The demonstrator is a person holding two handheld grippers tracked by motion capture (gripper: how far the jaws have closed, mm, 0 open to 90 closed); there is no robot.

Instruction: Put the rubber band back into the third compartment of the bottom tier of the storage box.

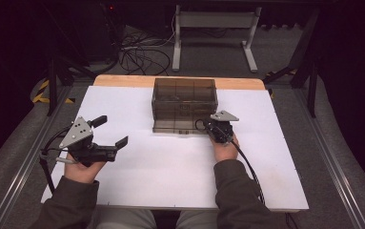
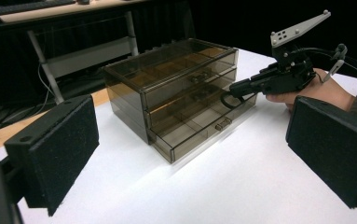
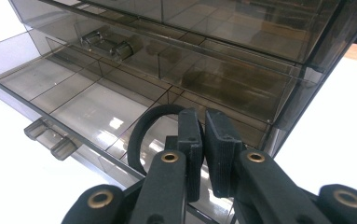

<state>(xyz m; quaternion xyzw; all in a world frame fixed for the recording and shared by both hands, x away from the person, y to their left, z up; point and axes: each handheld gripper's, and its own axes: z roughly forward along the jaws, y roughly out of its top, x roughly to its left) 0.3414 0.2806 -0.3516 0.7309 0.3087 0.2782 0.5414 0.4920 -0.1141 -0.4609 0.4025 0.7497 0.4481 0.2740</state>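
Observation:
A smoky see-through drawer box (image 1: 184,102) (image 2: 176,88) stands at the back middle of the white tabletop. Its bottom drawer (image 3: 50,91) is pulled out, with a small handle (image 3: 50,138) on the front. My right gripper (image 1: 208,126) (image 3: 203,122) hovers over the drawer's right end, shut on a black elastic loop (image 3: 141,128) (image 2: 224,100) that hangs to one side of the jaws. Far to the left, my left gripper (image 1: 112,130) (image 2: 192,149) is held low over the table, jaws wide open and empty, pointing toward the box.
The white tabletop (image 1: 170,167) has a wooden strip (image 1: 123,80) at its far edge. Beyond it stand a grey frame (image 1: 213,28) and tangled cables (image 1: 137,52) on the floor. A small object lies in the middle drawer (image 3: 108,44).

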